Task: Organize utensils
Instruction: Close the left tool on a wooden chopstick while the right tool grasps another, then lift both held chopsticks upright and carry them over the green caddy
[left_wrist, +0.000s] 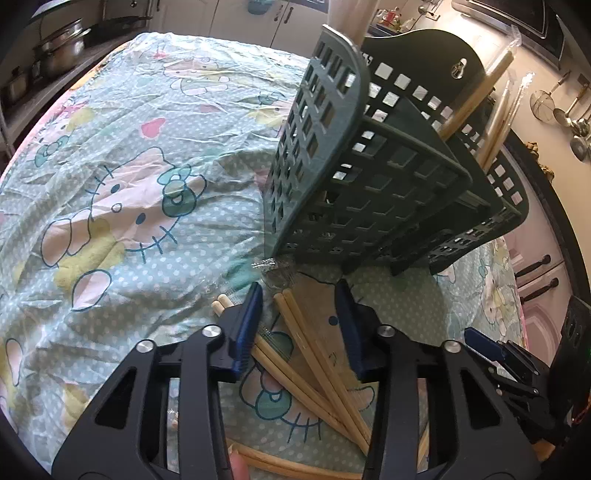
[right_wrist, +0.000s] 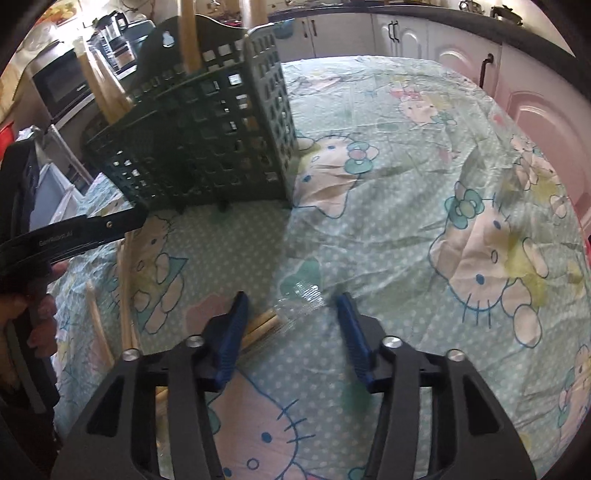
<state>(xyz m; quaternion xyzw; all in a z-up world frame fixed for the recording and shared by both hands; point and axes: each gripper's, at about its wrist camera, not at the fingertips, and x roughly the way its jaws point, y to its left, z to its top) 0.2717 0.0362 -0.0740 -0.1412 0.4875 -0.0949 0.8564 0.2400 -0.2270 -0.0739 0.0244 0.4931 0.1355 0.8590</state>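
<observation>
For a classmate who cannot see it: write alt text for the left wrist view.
The open left gripper straddles wooden chopsticks lying on a cartoon-cat tablecloth. Just beyond stands a dark green slotted utensil basket, already holding some sticks.

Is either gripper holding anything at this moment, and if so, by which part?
Nothing is held. The left gripper stands open over loose chopsticks on the tablecloth; the right gripper is open around a wrapped pair's end.
</observation>
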